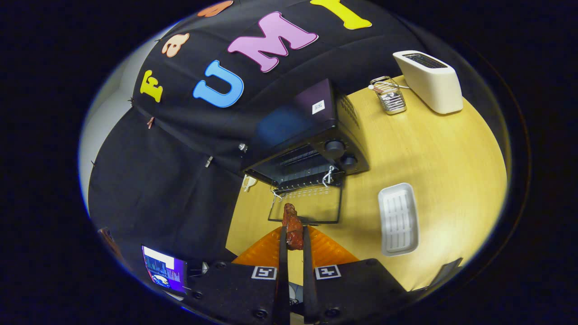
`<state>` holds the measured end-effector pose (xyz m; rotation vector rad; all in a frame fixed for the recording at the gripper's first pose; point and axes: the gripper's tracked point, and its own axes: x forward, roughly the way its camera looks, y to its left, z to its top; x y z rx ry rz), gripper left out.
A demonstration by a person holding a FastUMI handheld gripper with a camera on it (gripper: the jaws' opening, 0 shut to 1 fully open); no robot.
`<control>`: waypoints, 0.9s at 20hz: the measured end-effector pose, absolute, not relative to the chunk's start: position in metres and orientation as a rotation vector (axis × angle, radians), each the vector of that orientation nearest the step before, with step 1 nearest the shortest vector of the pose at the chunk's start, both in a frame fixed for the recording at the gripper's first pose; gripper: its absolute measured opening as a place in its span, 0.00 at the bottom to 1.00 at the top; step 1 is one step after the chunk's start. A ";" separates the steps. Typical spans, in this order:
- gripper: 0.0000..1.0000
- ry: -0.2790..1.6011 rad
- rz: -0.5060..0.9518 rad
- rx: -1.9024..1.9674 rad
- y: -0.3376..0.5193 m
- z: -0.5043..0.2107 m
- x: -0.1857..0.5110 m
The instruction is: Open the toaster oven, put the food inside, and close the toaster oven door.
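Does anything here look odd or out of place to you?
Nothing stands out. The toaster oven door hangs open, as the job needs. The gripper fingers pinch a reddish piece of food just before it, and the white tray lies flat beside.

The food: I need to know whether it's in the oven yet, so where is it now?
Not yet: in the gripper view the food is pinched between the gripper fingers, just short of the toaster oven, whose door is open.
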<state>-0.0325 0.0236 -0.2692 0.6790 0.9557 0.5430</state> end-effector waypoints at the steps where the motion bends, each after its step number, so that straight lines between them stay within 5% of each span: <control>1: 0.16 0.945 0.528 0.698 0.035 -0.269 -0.030; 18: 0.16 0.735 0.145 0.896 0.160 -0.334 0.080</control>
